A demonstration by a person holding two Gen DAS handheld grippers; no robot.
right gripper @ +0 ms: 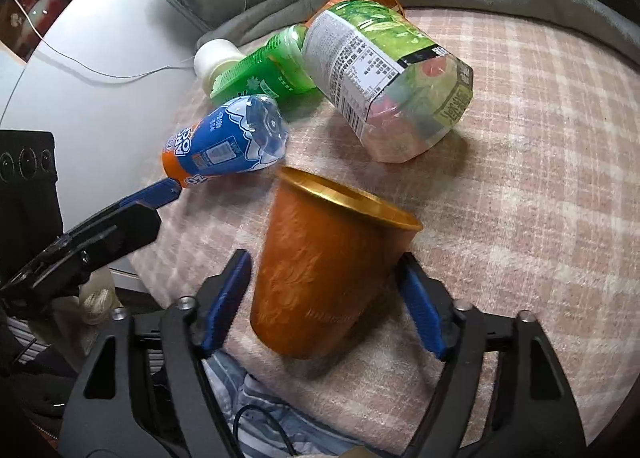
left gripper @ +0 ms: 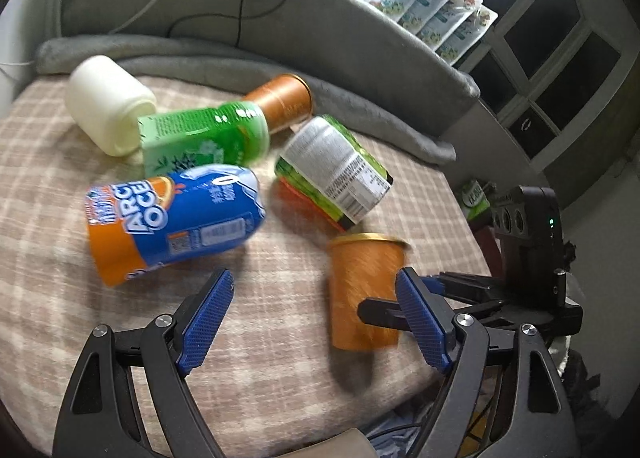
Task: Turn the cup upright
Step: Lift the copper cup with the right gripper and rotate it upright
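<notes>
An orange cup (right gripper: 320, 270) with a gold rim stands mouth up, a little tilted, on the checked blanket (right gripper: 520, 186) near its front edge. It also shows in the left wrist view (left gripper: 364, 290). My right gripper (right gripper: 324, 298) is open, with a blue pad (right gripper: 224, 298) on each side of the cup; there are gaps between the pads and the cup. My left gripper (left gripper: 316, 314) is open and empty, just left of the cup. A second orange cup (left gripper: 284, 98) lies on its side at the back.
A blue and orange bottle (left gripper: 172, 218), a green bottle (left gripper: 200, 138), a white jar (left gripper: 108, 106) and a green labelled bottle (left gripper: 336, 170) lie on the blanket behind the cup. A grey cushion (left gripper: 280, 30) rings the back. The blanket's edge is just below my grippers.
</notes>
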